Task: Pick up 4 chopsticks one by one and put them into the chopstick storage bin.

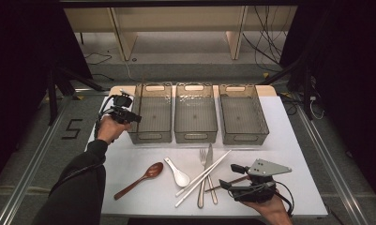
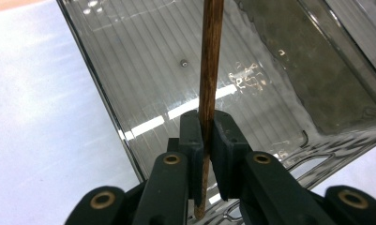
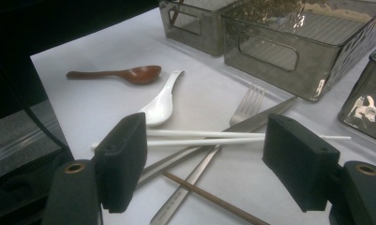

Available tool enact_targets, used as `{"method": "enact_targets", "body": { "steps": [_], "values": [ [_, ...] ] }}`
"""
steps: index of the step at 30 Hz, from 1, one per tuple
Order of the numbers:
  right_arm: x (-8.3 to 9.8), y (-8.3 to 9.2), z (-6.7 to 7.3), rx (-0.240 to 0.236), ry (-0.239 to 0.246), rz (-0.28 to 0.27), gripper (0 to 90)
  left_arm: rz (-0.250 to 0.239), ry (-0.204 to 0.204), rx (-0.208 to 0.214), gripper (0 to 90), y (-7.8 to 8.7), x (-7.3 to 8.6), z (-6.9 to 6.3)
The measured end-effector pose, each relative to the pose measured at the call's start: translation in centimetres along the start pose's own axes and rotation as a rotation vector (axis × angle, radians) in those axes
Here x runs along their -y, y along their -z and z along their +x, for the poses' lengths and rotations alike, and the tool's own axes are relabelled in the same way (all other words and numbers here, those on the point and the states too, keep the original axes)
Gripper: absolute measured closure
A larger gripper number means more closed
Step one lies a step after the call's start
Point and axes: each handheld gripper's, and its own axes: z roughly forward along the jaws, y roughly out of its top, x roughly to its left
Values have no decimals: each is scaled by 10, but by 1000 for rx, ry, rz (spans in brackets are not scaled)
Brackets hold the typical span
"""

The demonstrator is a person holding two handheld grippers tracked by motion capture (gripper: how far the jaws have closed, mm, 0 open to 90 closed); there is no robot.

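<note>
**Brown chopstick clamped over the left bin**

Left gripper (image 1: 129, 116) closed narrow on a brown wooden chopstick (image 2: 209, 93), pads pressing the stick from both sides close to its lower end. In the left gripper view, stick running up and away from the jaws over the ribbed floor of the left bin (image 1: 150, 136), a smoky see-through container. In the high view, gripper held at that bin's left wall, just past the rim, hand (image 1: 111, 127) and dark sleeve reaching in from the lower left. Whether the chopstick's far tip touches the bin floor: cannot tell.

Right gripper (image 3: 209, 161) spread wide, nothing between the pads, hovering low at the near right of the white surface (image 1: 279, 154), grey three-cornered plate on top.

Just ahead of those open jaws, a loose heap of cutlery: second brown chopstick (image 3: 214, 199) lying slantwise nearest the gripper, a pair of white chopsticks (image 3: 214, 137) crossing over a metal fork (image 3: 244, 110) and a metal knife (image 3: 265, 115). Left of the heap, a white ceramic spoon (image 3: 160, 105), bowl toward the gripper, handle pointing away. Farther left, a brown wooden spoon (image 3: 129, 74), apart from the white one.

Behind the cutlery, three matching bins side by side along the far edge of the surface: middle bin (image 1: 195, 112) and right bin (image 1: 243, 115) beside the left one.
</note>
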Motion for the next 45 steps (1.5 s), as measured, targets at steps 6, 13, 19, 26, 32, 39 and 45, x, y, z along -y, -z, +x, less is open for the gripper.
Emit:
{"method": "enact_targets", "body": {
  "steps": [6, 13, 19, 26, 32, 39, 45],
  "values": [
    [0, 1, -1, 1, 1, 2, 313, -13, 31, 11, 713, 1, 3, 3],
    [-3, 7, -6, 19, 25, 15, 300, -95, 65, 59, 438, 24, 7, -2],
    [-10, 10, -16, -8, 101, 133, 300, -220, 35, 139, 281, 51, 32, -22],
    [-17, 5, -30, 21, 238, 324, 307, -290, -75, 170, 200, 62, 74, -54],
    [-21, -8, -36, -10, 362, 498, 318, -345, -78, 209, 168, 65, 99, -63],
    [-16, -27, -43, -21, 414, 633, 348, -421, -112, 242, 159, 60, 134, -89],
    [-11, -38, -45, -25, 447, 715, 385, -423, -149, 265, 156, 55, 149, -102]
  ]
}}
